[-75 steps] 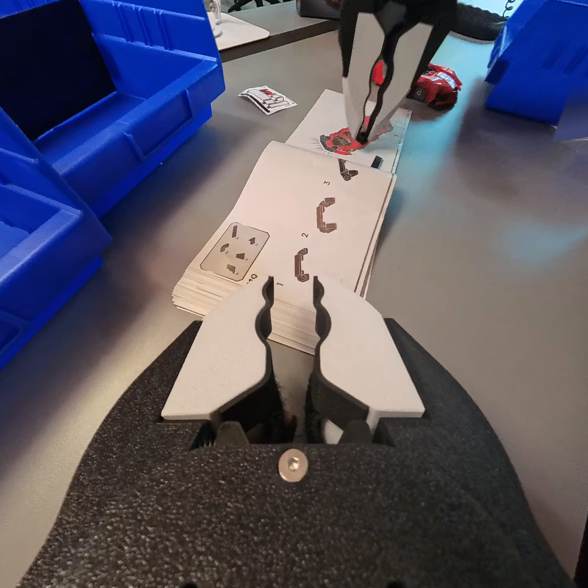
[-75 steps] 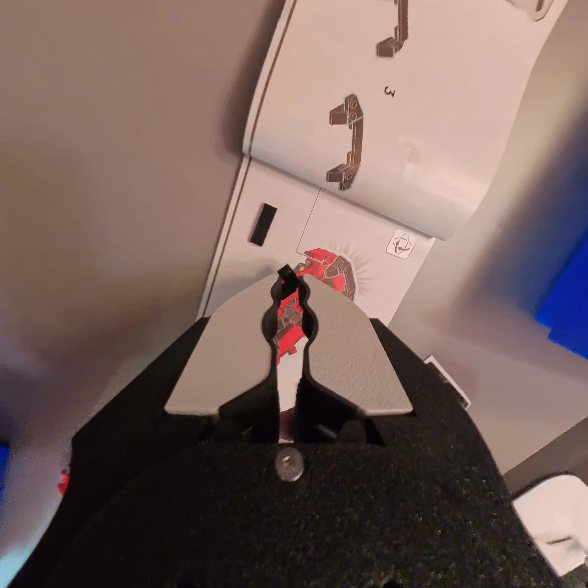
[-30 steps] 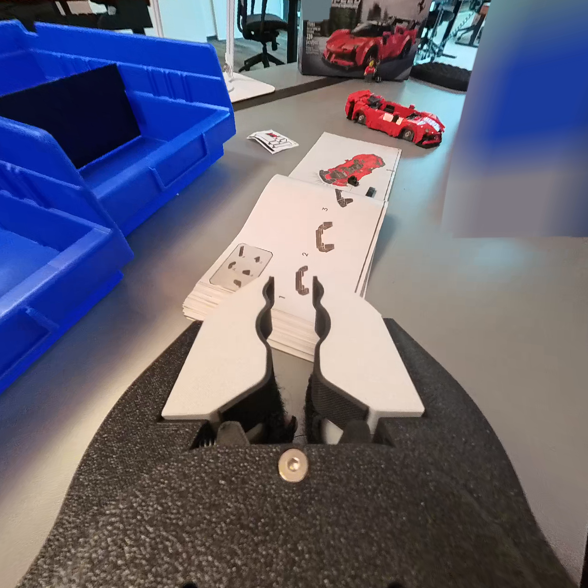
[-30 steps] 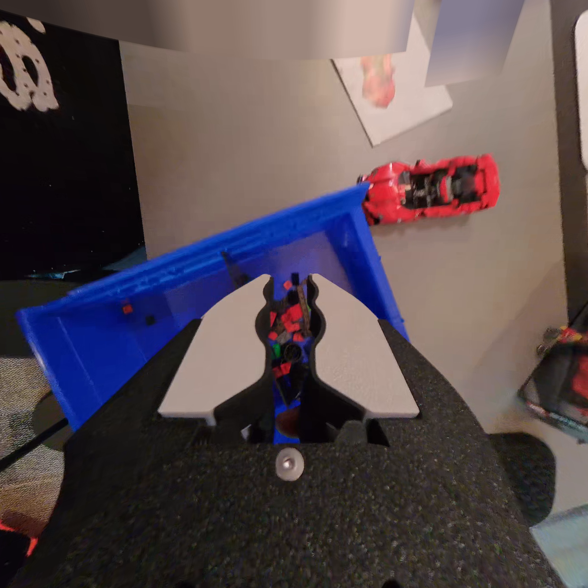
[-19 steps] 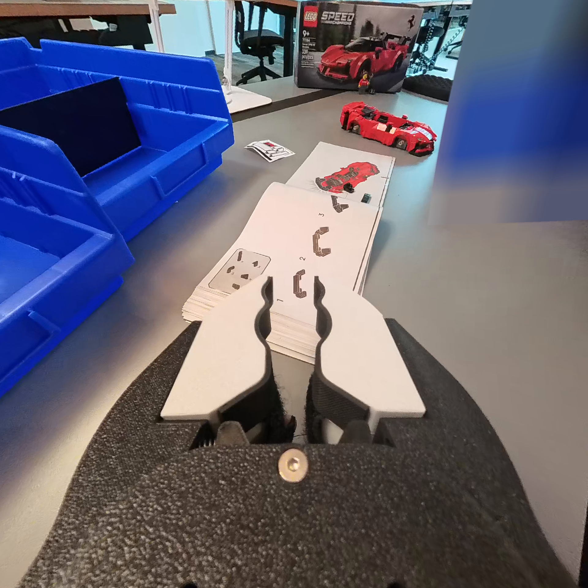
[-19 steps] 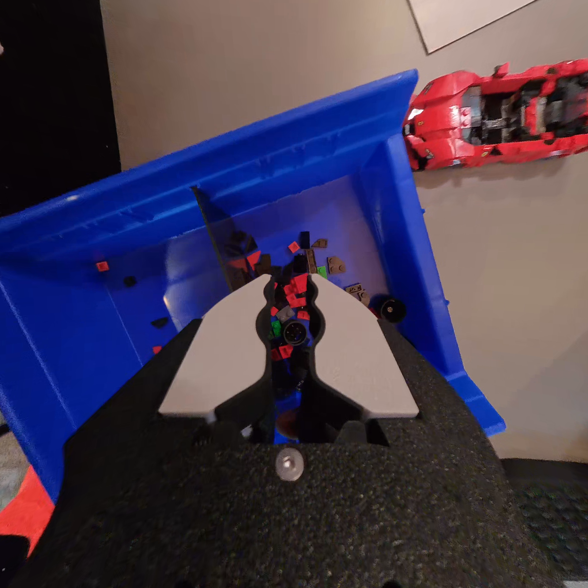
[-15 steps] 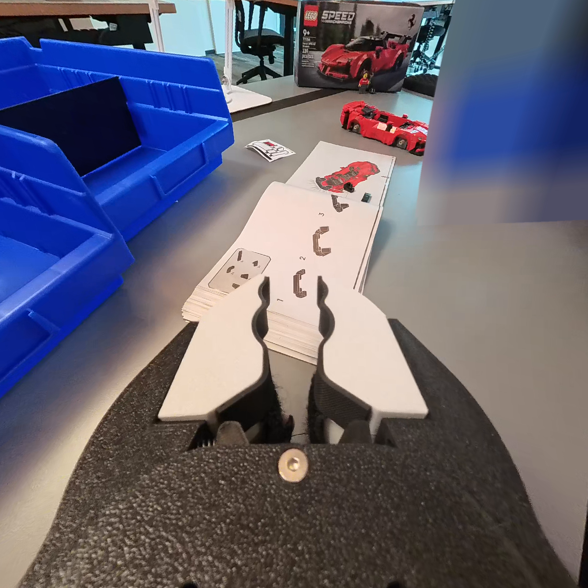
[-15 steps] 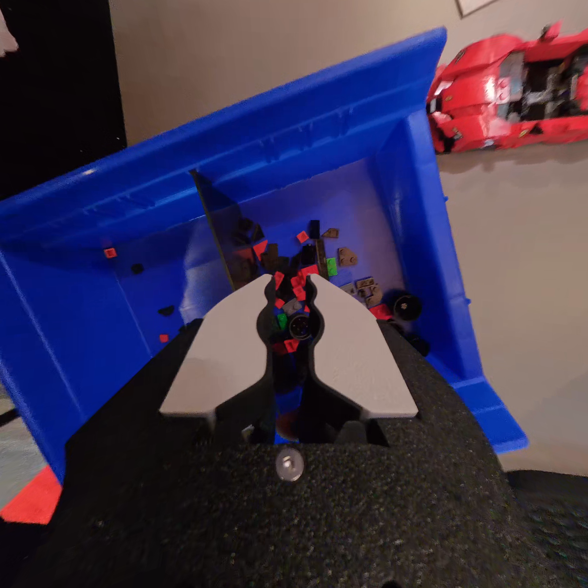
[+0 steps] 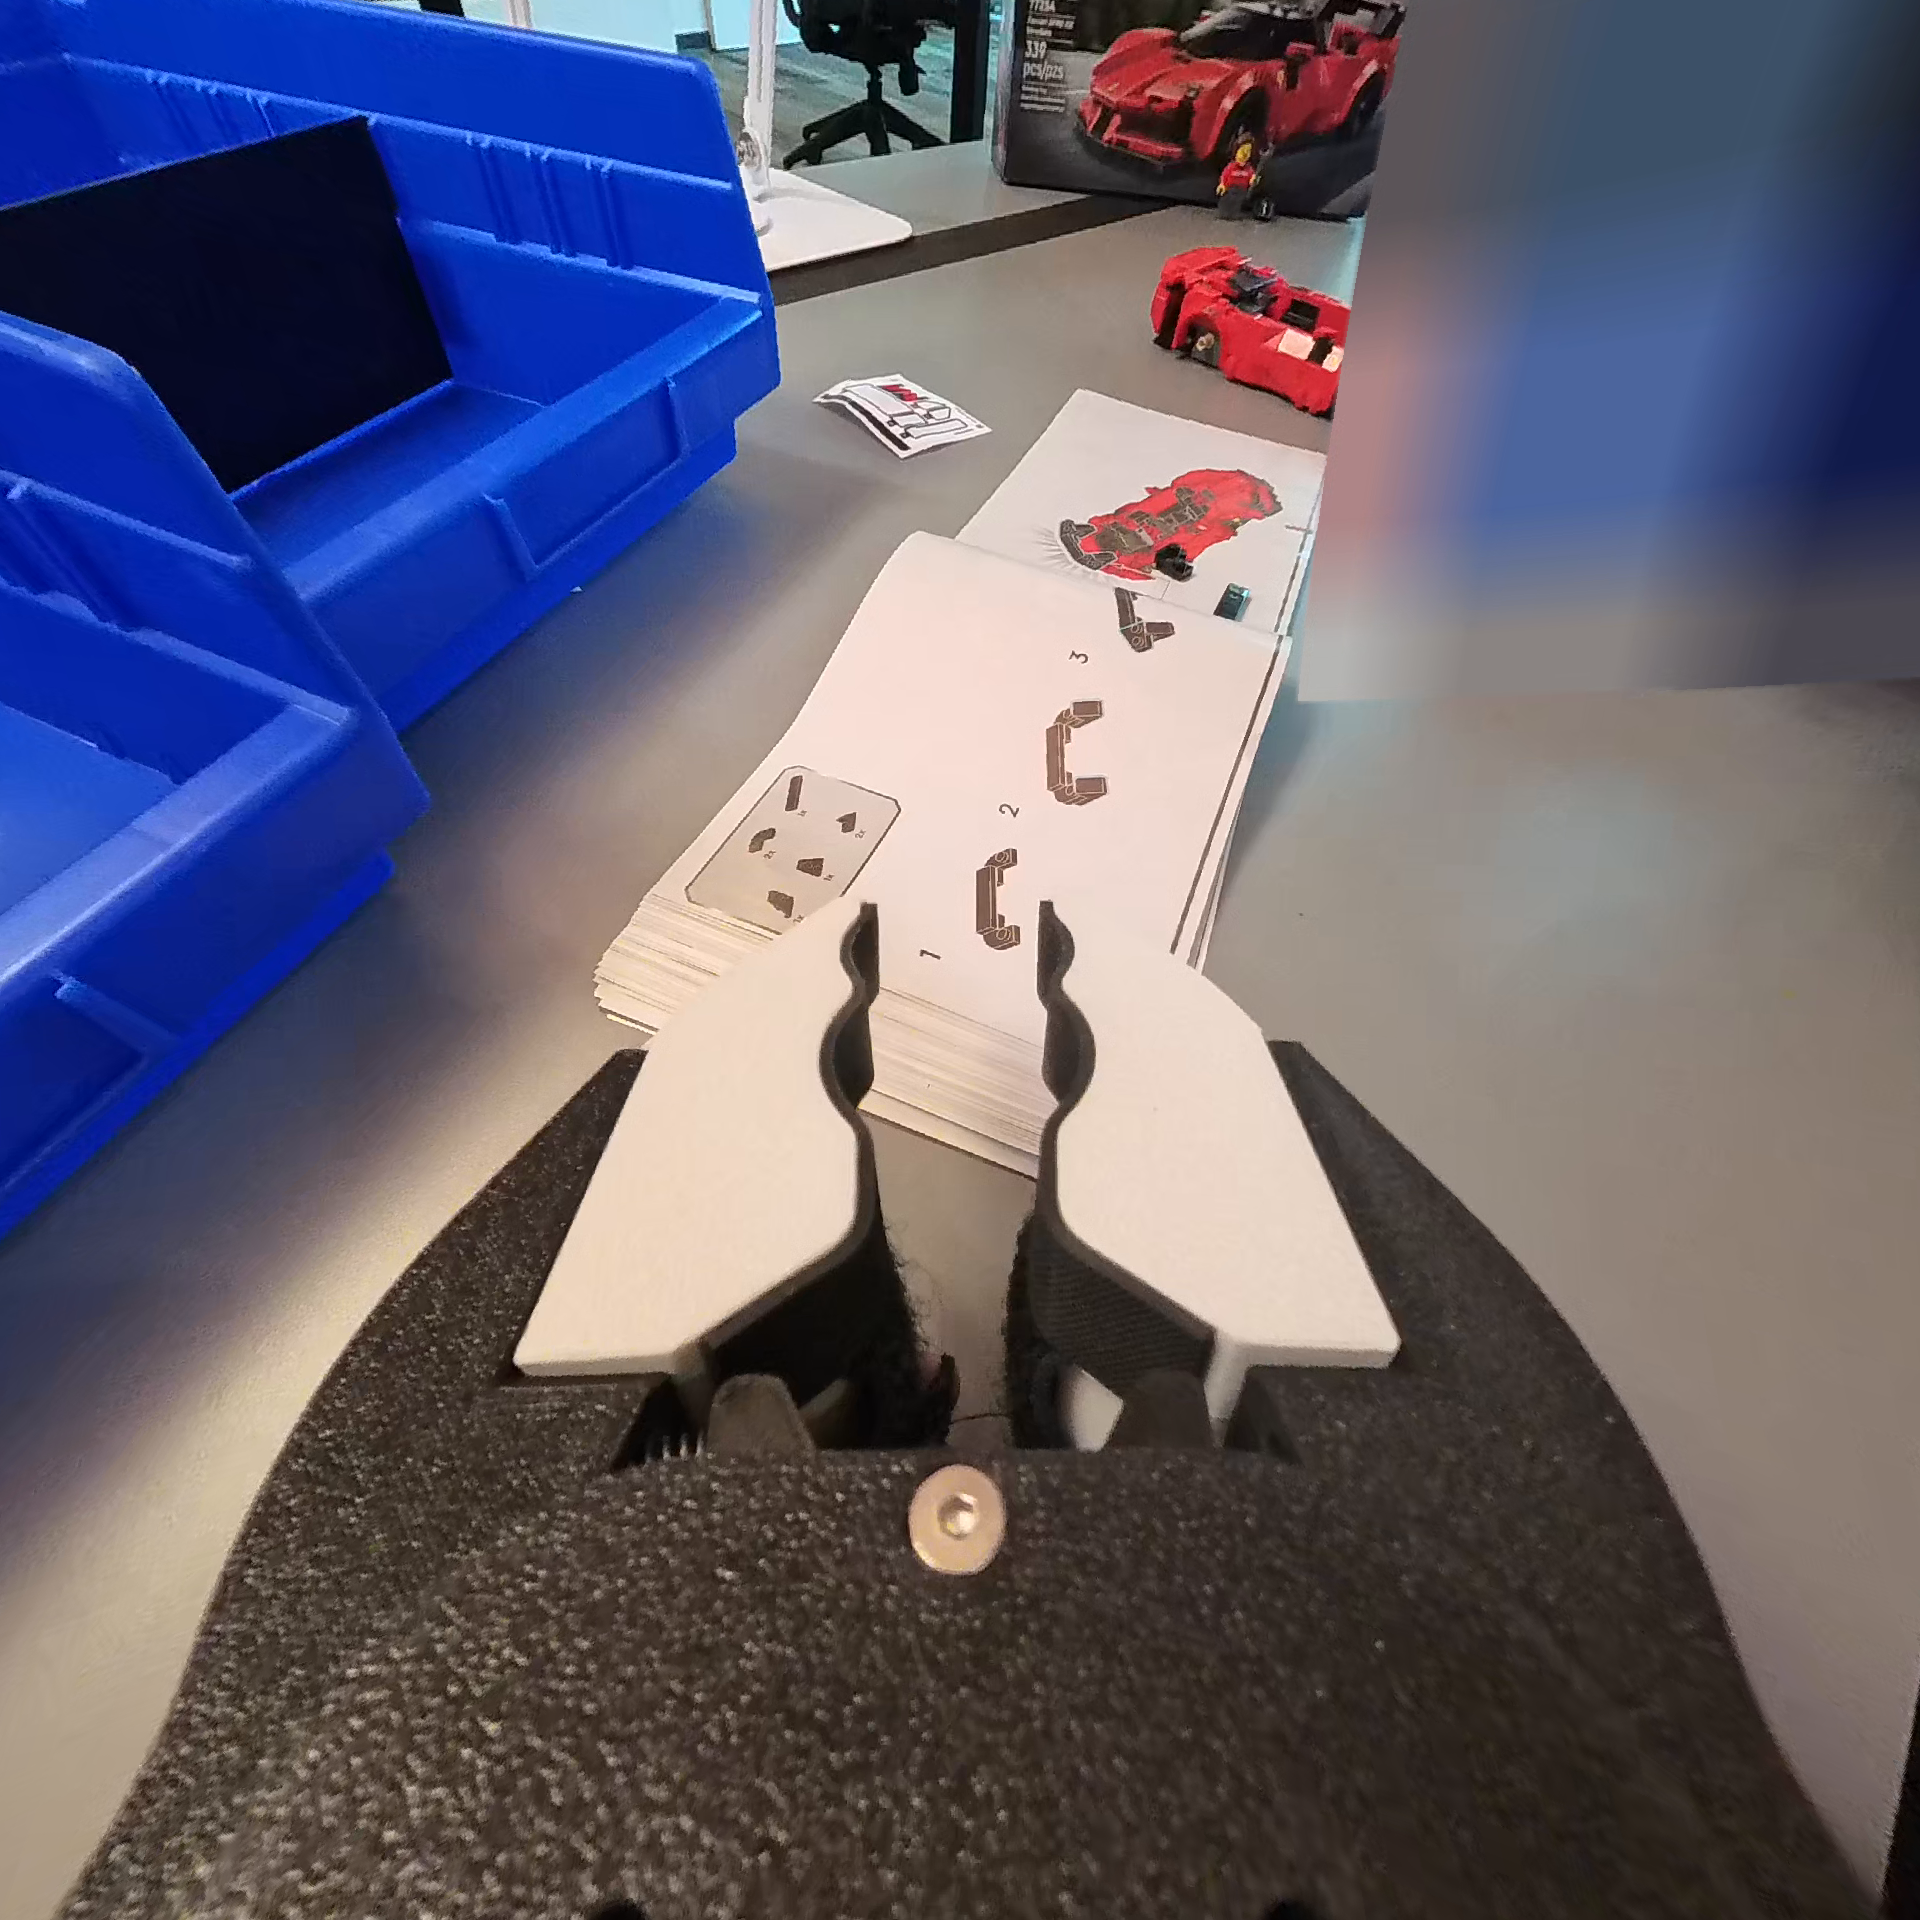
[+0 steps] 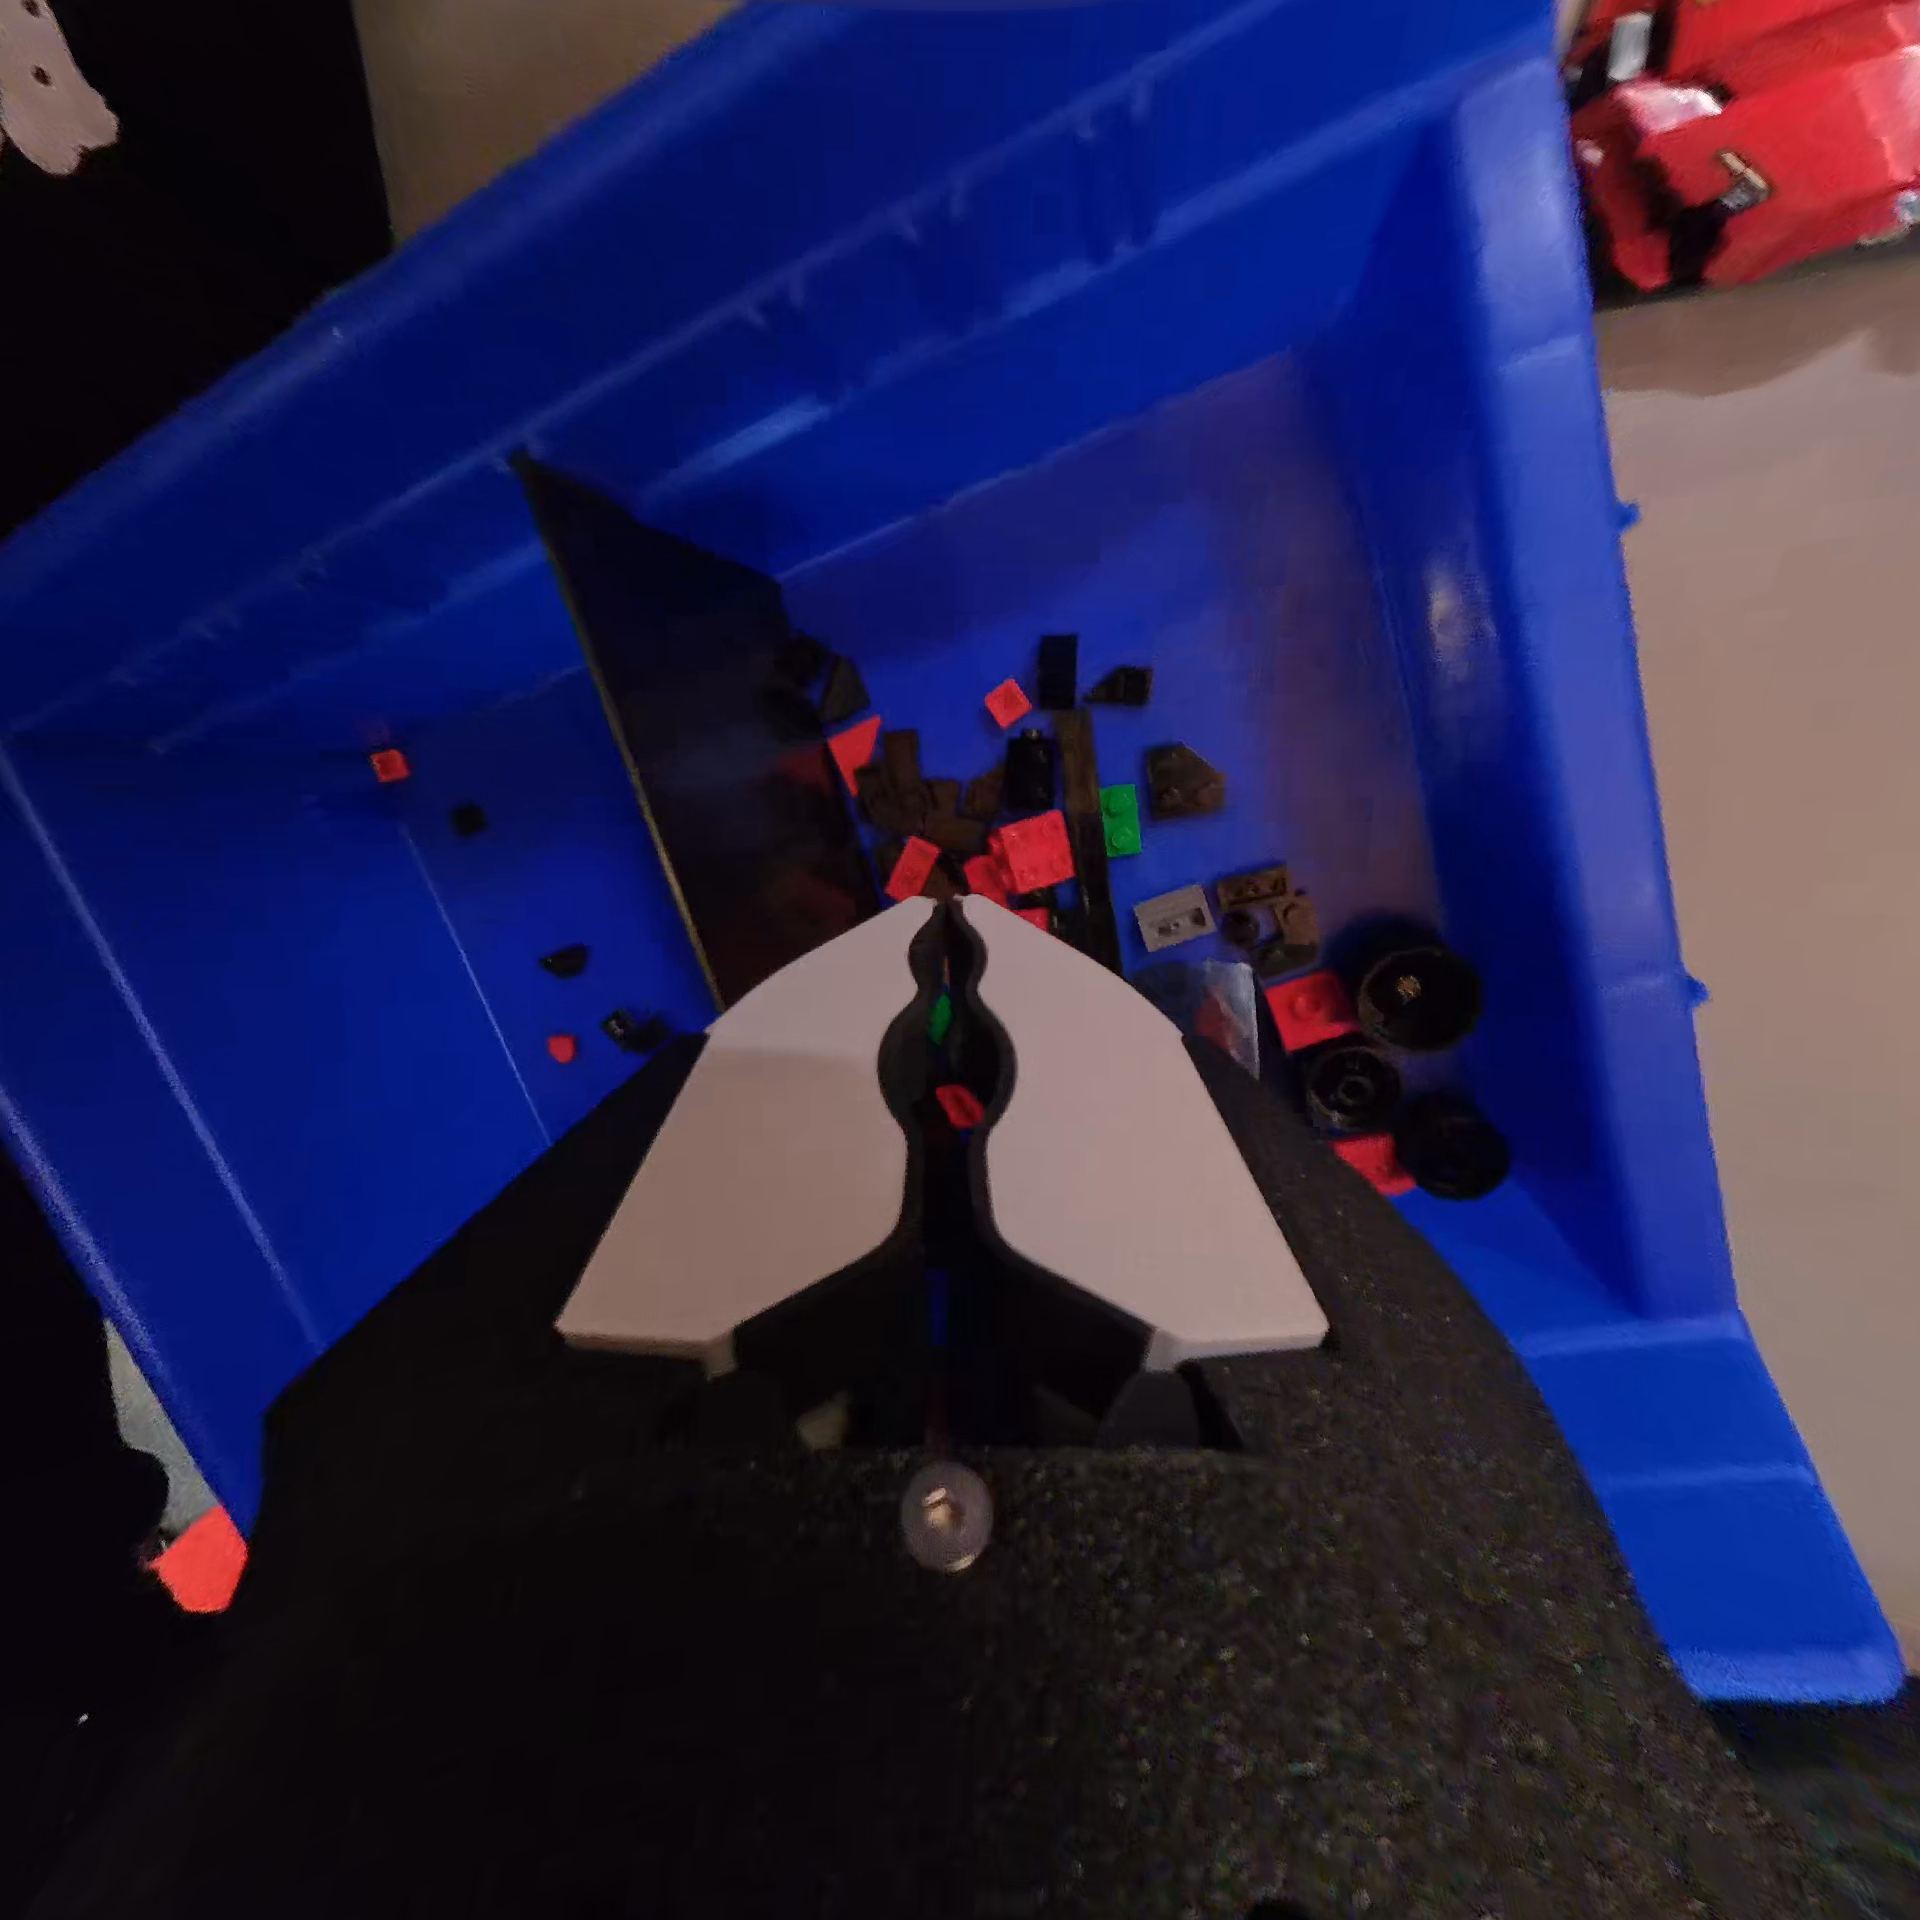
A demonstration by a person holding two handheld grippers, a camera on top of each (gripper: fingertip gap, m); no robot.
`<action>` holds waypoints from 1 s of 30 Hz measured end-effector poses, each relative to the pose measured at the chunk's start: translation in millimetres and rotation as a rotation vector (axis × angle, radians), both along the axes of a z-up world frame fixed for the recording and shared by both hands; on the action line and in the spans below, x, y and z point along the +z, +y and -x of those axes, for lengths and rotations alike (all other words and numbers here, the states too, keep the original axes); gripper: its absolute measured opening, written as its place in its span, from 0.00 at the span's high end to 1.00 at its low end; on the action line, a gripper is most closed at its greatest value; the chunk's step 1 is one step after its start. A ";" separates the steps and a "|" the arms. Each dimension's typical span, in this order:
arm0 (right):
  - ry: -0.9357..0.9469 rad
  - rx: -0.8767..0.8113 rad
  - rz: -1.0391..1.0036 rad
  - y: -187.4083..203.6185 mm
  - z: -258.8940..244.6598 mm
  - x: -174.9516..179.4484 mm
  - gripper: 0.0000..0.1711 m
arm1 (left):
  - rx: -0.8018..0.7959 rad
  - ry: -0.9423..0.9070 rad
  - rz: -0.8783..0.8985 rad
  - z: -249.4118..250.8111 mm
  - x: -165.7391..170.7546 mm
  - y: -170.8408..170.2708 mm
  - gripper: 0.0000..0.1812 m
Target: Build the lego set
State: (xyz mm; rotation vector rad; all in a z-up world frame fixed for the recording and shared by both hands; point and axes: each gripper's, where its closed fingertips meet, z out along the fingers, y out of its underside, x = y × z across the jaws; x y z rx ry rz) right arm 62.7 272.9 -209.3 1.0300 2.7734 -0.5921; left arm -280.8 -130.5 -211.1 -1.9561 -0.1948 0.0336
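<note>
While the left gripper [image 9: 954, 914] hovers over the near edge of the instruction booklet [image 9: 997, 748] with fingers apart and nothing between them, the right gripper [image 10: 951, 906] sits inside the blue bin [image 10: 1496, 540], tips pinched together; can't tell if a piece is caught. Loose lego pieces [image 10: 1039, 847] lie on the bin floor just beyond the tips, black wheels [image 10: 1418, 997] to their right. Built red car [image 9: 1247, 322] sits past the booklet's far end.

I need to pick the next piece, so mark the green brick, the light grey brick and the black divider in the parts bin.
green brick [image 10: 1119, 820], right wrist view, on its studded top.
light grey brick [image 10: 1172, 916], right wrist view, on its top face.
black divider [image 10: 727, 769], right wrist view, on its flat side.
</note>
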 end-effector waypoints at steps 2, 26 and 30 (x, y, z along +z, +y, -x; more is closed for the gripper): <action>0.007 -0.063 -0.011 9.7 3.6 6.4 1.00 | -0.002 -0.003 0.002 0.4 -0.5 0.5 0.84; -0.092 -0.518 -0.270 57.9 -29.9 10.5 0.81 | -0.017 0.001 0.022 -1.9 -3.7 2.4 0.84; -0.234 -0.578 -0.349 56.8 -35.1 -3.1 0.82 | -0.016 0.007 0.023 -2.0 -3.4 2.6 0.84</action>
